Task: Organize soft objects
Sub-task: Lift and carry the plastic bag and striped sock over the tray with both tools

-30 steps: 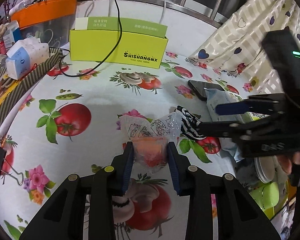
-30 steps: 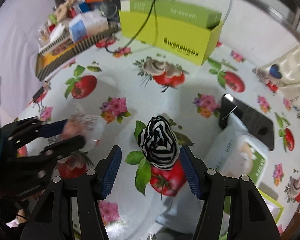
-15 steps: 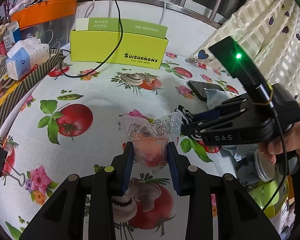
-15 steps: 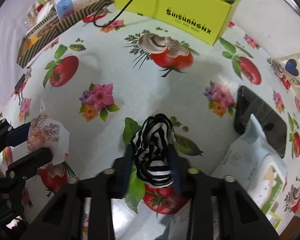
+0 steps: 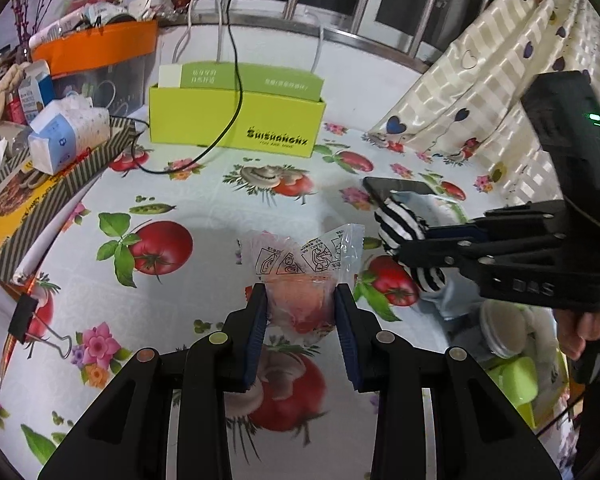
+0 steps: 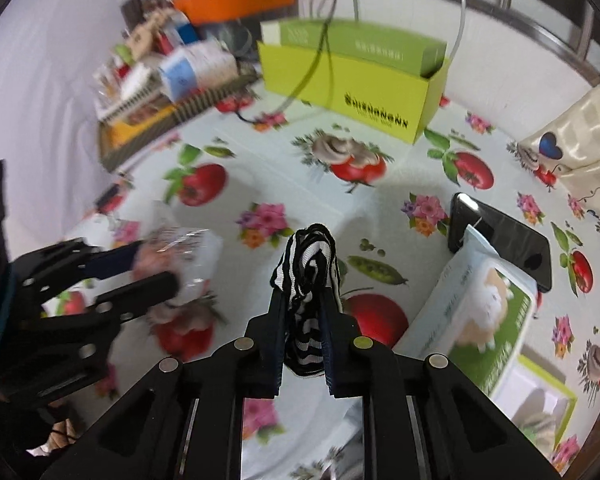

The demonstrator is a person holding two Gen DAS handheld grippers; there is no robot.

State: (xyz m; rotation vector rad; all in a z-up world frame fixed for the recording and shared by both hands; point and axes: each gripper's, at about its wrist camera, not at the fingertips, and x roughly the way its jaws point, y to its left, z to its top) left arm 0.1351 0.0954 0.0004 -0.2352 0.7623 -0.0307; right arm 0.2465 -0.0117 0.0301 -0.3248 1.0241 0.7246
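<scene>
- Since both are soft and light, the left hand-held gripper [image 5: 300, 312] is closed around the pink bagged item [image 5: 300, 304] at frame centre; its crinkly film [image 5: 312, 252] looks slippery.
- The right hand-held gripper [image 6: 303, 300] pinches the striped cloth [image 6: 310, 264] at mid-frame, limp and compressible.
- Open worktop [image 5: 204, 208] lies toward the green box [image 5: 236, 124] at top centre; a phone [image 6: 500, 240] and wipes pack [image 6: 476, 312] crowd the right.

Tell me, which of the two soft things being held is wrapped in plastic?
The pink one in the left gripper: this pink soft item sits inside a clear printed bag. The striped black-and-white cloth in the right gripper is bare.
</scene>
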